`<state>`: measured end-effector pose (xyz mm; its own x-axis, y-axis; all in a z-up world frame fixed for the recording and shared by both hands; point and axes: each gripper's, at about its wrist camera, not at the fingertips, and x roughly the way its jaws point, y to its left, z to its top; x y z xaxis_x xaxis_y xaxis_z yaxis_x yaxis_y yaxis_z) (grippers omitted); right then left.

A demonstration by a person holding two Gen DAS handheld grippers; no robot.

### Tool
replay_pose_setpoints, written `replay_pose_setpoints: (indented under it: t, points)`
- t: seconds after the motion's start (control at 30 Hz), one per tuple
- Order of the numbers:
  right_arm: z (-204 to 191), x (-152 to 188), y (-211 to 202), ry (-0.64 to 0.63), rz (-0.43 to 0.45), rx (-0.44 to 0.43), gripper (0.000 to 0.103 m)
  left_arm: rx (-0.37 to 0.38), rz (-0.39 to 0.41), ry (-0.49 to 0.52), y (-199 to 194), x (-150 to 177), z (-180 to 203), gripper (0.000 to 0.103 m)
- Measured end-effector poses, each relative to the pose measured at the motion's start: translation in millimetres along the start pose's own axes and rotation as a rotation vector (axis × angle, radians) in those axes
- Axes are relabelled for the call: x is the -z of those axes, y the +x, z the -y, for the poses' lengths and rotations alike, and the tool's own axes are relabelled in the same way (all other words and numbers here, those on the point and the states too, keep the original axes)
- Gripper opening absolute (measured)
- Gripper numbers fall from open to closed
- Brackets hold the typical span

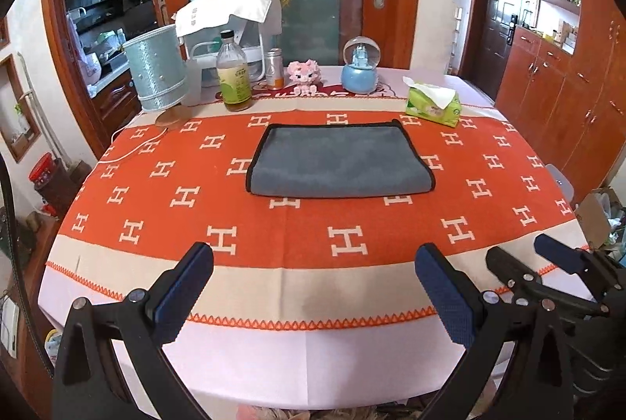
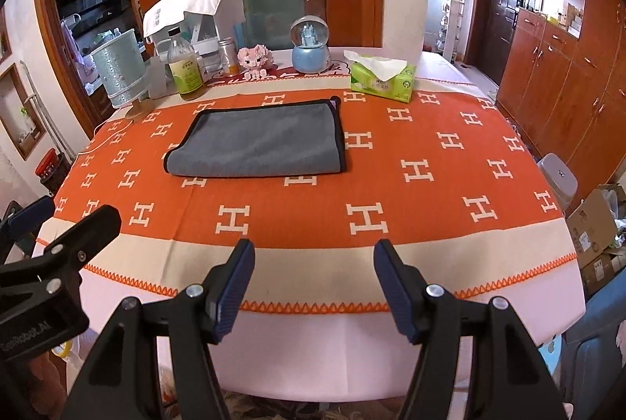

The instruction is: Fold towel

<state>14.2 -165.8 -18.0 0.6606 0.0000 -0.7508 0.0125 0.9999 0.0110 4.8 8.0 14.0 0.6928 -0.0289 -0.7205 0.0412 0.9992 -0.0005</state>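
Towel (image 1: 339,161) folded flat on tablecloth (image 1: 274,224), long axis left–right, left claw (image 1: 313,279) and right claw (image 2: 313,275) both spread, empty.

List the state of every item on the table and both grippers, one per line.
towel: folded once, lying flat, untouched
left gripper: open, empty, over the near table edge
right gripper: open, empty, over the near table edge
tissue pack: open, a tissue sticking out
bottle: upright, capped
snow globe: upright
lamp: upright, leaning slightly
tablecloth: spread flat
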Motion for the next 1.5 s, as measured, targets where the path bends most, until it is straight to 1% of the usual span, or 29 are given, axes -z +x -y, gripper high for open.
replay_pose_setpoints:
  t: [0.07, 0.27, 0.4, 0.7, 1.5]
  points:
    - [-1, 0, -1, 0.002, 0.009, 0.007, 0.063, 0.001, -0.017, -0.004, 3, 2, 0, 0.102]
    - [-4, 3, 1, -0.011, 0.013, 0.011, 0.064, 0.007, -0.031, -0.027, 9, 5, -5, 0.102]
    - [-5, 5, 5, -0.012, -0.003, 0.002, 0.064, 0.011, -0.026, -0.019, 10, 7, -4, 0.102]
    - [-4, 7, 5, -0.005, 0.001, 0.005, 0.064, 0.002, -0.013, 0.005, 9, 9, 6, 0.102]
    - [-1, 10, 4, -0.001, 0.002, 0.005, 0.064, 0.017, -0.03, -0.002, 8, 16, 5, 0.102]
